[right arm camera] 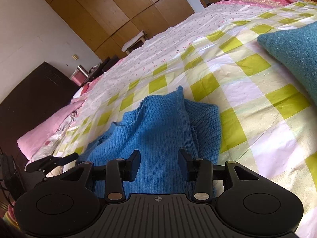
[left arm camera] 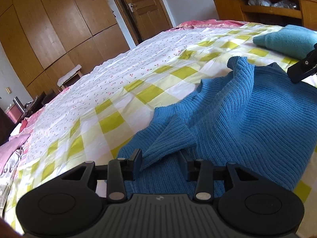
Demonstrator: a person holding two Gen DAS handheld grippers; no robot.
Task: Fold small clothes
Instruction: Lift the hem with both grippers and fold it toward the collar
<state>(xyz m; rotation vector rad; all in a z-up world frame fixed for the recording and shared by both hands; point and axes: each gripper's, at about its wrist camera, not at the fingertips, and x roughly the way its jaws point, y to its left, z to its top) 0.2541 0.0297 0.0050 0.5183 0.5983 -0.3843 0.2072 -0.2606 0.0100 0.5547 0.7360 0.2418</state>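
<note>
A blue ribbed knit sweater [left arm camera: 233,117] lies rumpled on the checked bedspread [left arm camera: 111,119]; it also shows in the right wrist view [right arm camera: 158,130]. My left gripper [left arm camera: 160,158] is open just above the sweater, with a folded sleeve cuff [left arm camera: 170,138] between its fingers. My right gripper [right arm camera: 159,156] is open over the sweater's other side, its fingers apart above the knit. The right gripper also shows at the right edge of the left wrist view [left arm camera: 303,65]. The left gripper shows at the lower left of the right wrist view [right arm camera: 53,161].
A folded teal garment [left arm camera: 287,39] lies farther along the bed, also in the right wrist view [right arm camera: 293,47]. A pink pillow [right arm camera: 47,127] lies at the bed's end. Wooden wardrobes [left arm camera: 49,29], a door [left arm camera: 144,6] and a wooden shelf unit [left arm camera: 263,8] stand beyond.
</note>
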